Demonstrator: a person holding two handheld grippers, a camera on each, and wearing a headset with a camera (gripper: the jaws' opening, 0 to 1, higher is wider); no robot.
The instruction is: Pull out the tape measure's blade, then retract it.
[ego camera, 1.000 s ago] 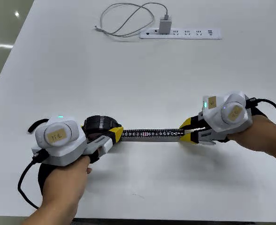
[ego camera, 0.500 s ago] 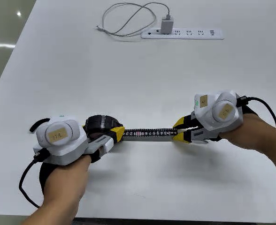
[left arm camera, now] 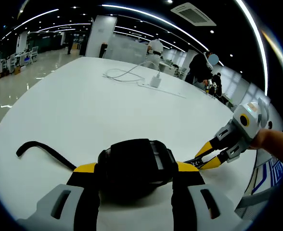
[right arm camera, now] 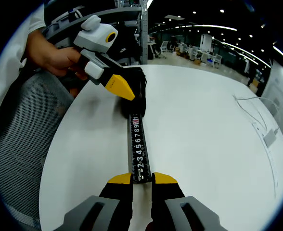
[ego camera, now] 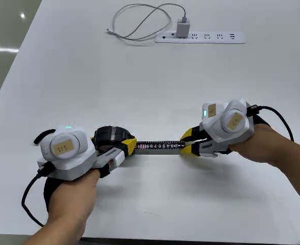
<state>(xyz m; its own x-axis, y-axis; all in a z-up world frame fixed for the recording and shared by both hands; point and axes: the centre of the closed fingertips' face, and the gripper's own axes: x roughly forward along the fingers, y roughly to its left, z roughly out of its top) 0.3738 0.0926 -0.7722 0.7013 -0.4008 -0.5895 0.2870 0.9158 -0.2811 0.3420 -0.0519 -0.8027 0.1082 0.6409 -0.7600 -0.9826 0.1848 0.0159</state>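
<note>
Right gripper (right arm camera: pixel 141 182) pinched the tip of the blade (right arm camera: pixel 137 144); retraction looked under way.
Left gripper (left arm camera: pixel 136 173) clamped the tape measure case (ego camera: pixel 109 136); its partner had drawn nearer the case, shortening the exposed blade. Beyond the case, a power strip (ego camera: pixel 211 37) lay on the white table (ego camera: pixel 89 76) in a lit hall.

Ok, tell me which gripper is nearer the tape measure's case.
Left. The left gripper clamps the case in its fingers; the right gripper sits off at the far end of the pulled-out blade, pinching it.
</note>
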